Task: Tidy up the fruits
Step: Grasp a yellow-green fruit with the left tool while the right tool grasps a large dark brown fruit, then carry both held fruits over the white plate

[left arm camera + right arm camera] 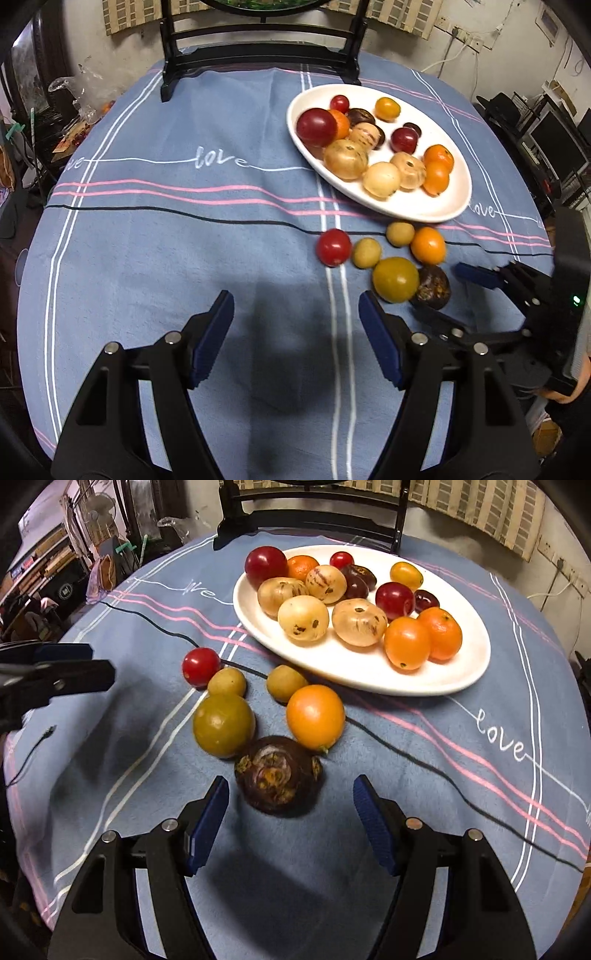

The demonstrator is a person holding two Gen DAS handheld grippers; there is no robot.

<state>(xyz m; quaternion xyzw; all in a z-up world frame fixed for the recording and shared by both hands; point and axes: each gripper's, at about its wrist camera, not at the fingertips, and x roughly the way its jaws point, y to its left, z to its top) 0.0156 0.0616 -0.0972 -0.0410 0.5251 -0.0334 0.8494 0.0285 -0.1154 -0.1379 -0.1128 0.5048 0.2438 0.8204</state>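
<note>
Hovering low over the blue cloth on the counter (461, 709), the right claw (290, 812) is spread wide and gripping nothing, with the dark, scabby-skinned fruit (279, 775) sitting just ahead of it, about level with the fingertips and a touch toward its left finger. That looks like the step in hand — lining up on one of the loose fruits to carry it over to the white plate (369, 675), which lies farther ahead and a little to the right, already crowded with fruit.

Beyond the dark fruit, close enough that some seem to touch, sit a green-yellow fruit (223, 725) on the left and an orange one (316, 716) on the right; past those are two small tan ones and a red tomato (200, 665).

The left claw (295, 336) is released too, empty, hanging over bare cloth with the same cluster off ahead and to its right.

My guess is the next move wants the right claw eased forward so both fingers straddle the dark fruit, then a gentle squeeze — it is round and could roll into its neighbours if nudged off-centre.
</note>
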